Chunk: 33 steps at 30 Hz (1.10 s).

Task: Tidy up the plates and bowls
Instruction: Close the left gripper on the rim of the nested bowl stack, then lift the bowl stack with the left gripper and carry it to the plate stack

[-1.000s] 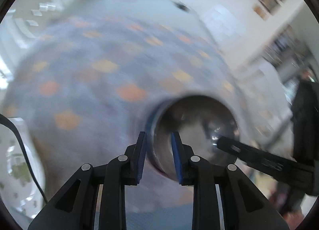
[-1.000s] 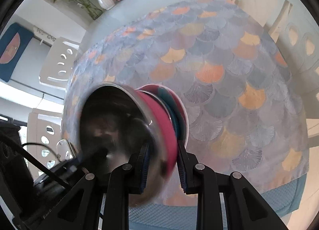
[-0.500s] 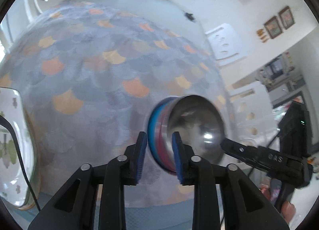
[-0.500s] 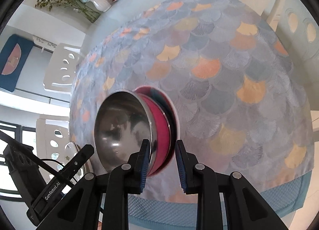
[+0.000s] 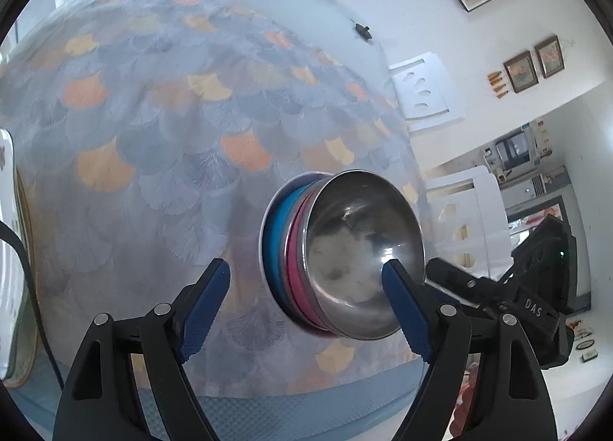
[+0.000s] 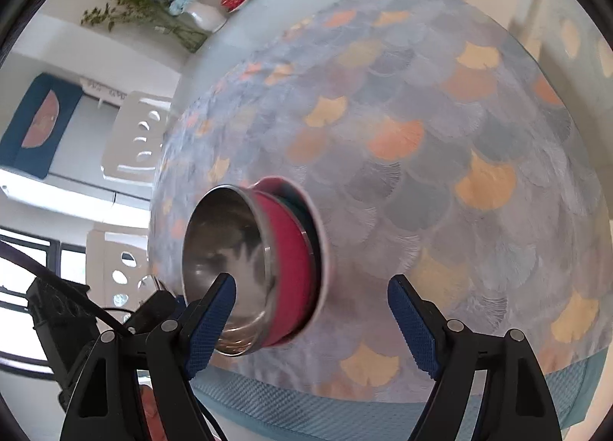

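Note:
A stack of bowls stands on the scale-patterned tablecloth near the table's front edge. A steel bowl is on top, with a pink bowl and a blue bowl nested under it. In the right wrist view the steel bowl and pink bowl sit on a white rim. My left gripper is opening, its jaws wide on either side of the stack, pads apart from it. My right gripper is also opening, astride the stack's other side, gripping nothing.
A patterned white plate lies at the left edge of the left wrist view. White chairs stand round the table. A vase of flowers and a small black object are at the table's far end. The teal cloth hem marks the near edge.
Both grippers held the stack's rims with narrow jaws before. Now both pairs of jaws have spread wide and let go, and the stack rests on the cloth.

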Each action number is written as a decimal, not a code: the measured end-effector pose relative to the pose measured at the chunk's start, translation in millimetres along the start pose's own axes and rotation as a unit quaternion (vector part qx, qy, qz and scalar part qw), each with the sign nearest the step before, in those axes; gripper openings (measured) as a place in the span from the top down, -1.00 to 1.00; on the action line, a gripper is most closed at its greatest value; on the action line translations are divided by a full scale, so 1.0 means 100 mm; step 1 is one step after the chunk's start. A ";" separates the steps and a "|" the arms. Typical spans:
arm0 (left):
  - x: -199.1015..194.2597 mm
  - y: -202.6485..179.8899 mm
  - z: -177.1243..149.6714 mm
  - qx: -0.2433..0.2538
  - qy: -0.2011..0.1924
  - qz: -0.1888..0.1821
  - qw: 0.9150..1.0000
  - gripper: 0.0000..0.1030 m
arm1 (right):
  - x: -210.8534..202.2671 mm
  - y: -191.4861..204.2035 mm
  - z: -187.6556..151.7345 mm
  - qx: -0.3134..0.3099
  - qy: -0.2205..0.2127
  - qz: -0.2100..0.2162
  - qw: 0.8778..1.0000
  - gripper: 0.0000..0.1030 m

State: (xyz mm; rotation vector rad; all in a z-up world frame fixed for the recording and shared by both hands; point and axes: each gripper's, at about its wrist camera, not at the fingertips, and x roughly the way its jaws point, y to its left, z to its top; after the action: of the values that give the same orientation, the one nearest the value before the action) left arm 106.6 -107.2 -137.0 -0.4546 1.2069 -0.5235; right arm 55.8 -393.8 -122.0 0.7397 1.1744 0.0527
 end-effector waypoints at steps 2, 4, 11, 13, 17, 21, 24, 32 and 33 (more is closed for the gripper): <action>0.06 0.02 0.02 -0.004 0.005 -0.006 1.000 -0.56 | -0.03 -0.01 0.04 -0.004 -0.009 -0.005 1.000 -0.55; 0.12 0.03 0.04 -0.006 0.010 -0.014 1.000 -0.56 | 0.04 0.00 0.10 -0.007 0.002 -0.003 1.000 -0.55; 0.37 0.20 0.07 -0.060 0.023 -0.048 0.997 -0.53 | 0.40 0.05 0.12 -0.023 0.017 -0.007 1.000 -0.55; 0.42 0.23 0.07 -0.066 0.027 -0.051 0.996 -0.47 | 0.50 0.02 0.13 -0.024 0.014 -0.002 1.000 -0.55; 0.53 0.20 0.09 -0.057 0.039 -0.045 0.997 -0.25 | 0.62 -0.02 0.14 -0.021 0.017 0.008 1.000 -0.18; 0.63 0.20 0.10 -0.036 0.048 -0.021 0.998 0.04 | 0.72 -0.03 0.16 -0.019 0.016 0.014 1.000 -0.14; 0.65 0.27 0.08 -0.035 0.048 -0.028 0.998 0.12 | 0.78 -0.01 0.14 -0.018 0.018 0.034 0.999 -0.05; 0.62 0.27 0.07 -0.018 0.044 -0.031 0.998 0.14 | 0.77 0.13 0.08 -0.062 0.003 0.017 0.998 0.02; 0.63 0.27 0.09 -0.021 0.044 -0.034 0.998 0.14 | 0.77 0.16 0.06 -0.075 0.000 0.010 0.997 0.02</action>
State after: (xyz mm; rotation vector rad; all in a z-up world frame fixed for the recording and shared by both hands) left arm 135.4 -123.1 -197.6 -0.5135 1.2924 -0.5820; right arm 98.1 -353.2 -174.7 0.6196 1.1497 0.1563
